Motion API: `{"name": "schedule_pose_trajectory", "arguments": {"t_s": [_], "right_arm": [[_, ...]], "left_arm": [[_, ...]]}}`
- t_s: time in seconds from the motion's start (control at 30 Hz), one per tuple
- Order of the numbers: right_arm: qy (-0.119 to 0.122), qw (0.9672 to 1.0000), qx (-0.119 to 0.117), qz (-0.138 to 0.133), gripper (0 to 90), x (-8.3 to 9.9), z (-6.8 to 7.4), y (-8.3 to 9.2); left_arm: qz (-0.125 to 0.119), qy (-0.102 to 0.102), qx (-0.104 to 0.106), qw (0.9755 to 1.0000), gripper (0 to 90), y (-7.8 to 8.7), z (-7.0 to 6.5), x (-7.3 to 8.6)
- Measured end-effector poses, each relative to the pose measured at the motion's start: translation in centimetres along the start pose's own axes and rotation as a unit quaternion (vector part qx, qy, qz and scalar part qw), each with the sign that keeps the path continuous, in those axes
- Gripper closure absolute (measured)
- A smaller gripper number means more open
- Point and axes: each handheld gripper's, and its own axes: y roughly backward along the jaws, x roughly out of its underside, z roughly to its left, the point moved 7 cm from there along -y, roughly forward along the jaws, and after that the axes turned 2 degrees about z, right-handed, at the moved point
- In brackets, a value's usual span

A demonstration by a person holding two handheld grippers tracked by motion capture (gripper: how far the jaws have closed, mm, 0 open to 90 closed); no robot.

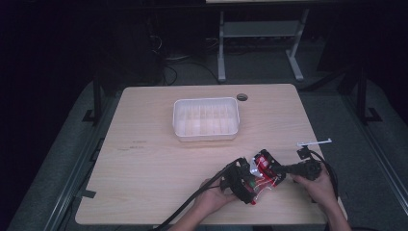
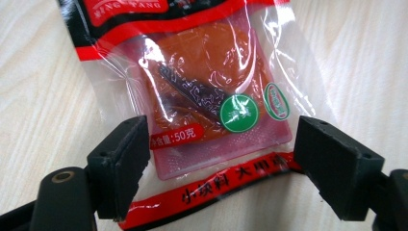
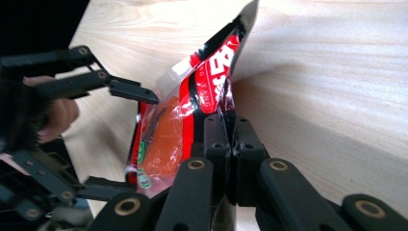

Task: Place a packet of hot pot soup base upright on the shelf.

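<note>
Pale wooden desk (image 1: 144, 159): right tool (image 3: 230, 126) clamped on red clear-plastic snack packet (image 2: 207, 96); left tool (image 2: 221, 159) wide open astride it.

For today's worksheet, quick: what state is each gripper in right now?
Left gripper: open, jaws either side of the snack packet.
Right gripper: shut on the snack packet's edge.

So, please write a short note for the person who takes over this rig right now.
Right gripper: shut on the edge of the snack packet, holding it up off the table.
Left gripper: open, jaws on either side of the packet's lower end, not clamped.
White plastic bin: farther back, looks empty.
Done: packet picked up.
Left: probably placing it in the bin.
</note>
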Motion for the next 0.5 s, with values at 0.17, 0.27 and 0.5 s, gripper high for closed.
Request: {"name": "schedule_pose_trajectory", "arguments": {"t_s": [0.17, 0.27, 0.5], "right_arm": [[0.011, 0.9999, 0.004, -0.012, 89.1, 0.1, 1.2, 0.6], [0.019, 0.9996, 0.005, -0.019, 89.2, 0.1, 2.0, 1.1], [0.04, 0.9981, 0.009, -0.045, 89.3, -0.5, 3.8, 2.2]], "left_arm": [[-0.034, -0.005, -0.014, 0.9993, 19.8, 1.5, 0.2, 0.2], [-0.049, -0.011, -0.025, 0.9984, 19.6, 2.8, 0.3, 0.4], [-0.072, 0.0, -0.042, 0.9966, 18.9, 4.7, 1.0, 2.6]]}}
